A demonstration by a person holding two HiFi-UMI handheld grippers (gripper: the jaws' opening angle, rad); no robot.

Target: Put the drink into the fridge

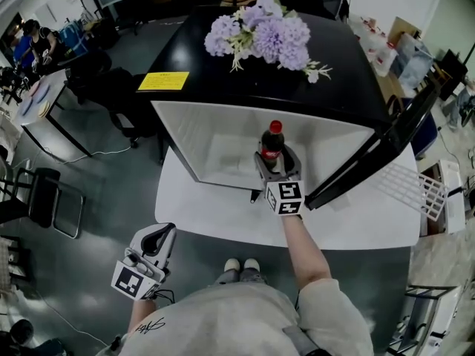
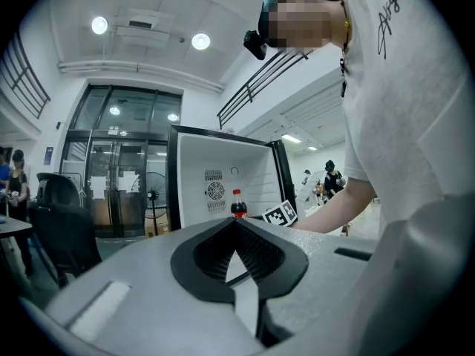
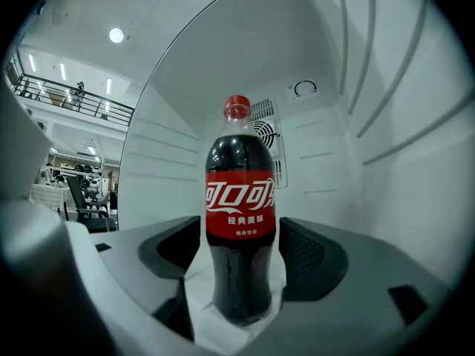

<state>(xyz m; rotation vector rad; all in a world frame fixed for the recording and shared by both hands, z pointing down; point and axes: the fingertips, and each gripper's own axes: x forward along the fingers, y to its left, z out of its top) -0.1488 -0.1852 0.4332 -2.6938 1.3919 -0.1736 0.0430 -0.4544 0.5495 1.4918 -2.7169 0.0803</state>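
Observation:
A cola bottle [image 1: 272, 141] with a red cap and red label stands upright between the jaws of my right gripper [image 1: 276, 158], which is shut on it at the mouth of the open fridge [image 1: 208, 124]. In the right gripper view the bottle [image 3: 239, 228] fills the centre, with the fridge's white back wall [image 3: 319, 176] and its vent behind. My left gripper [image 1: 159, 237] hangs low at my left side, away from the fridge, shut and empty. In its own view the left gripper [image 2: 236, 232] looks toward the fridge [image 2: 200, 169] and the bottle [image 2: 237, 205].
The black fridge stands on a white table [image 1: 215, 213], its door [image 1: 393, 136] swung open to the right. Purple flowers [image 1: 260, 34] and a yellow label [image 1: 163, 81] lie on top. A white wire shelf [image 1: 412, 188] rests at the right. Chairs [image 1: 44, 199] stand at the left.

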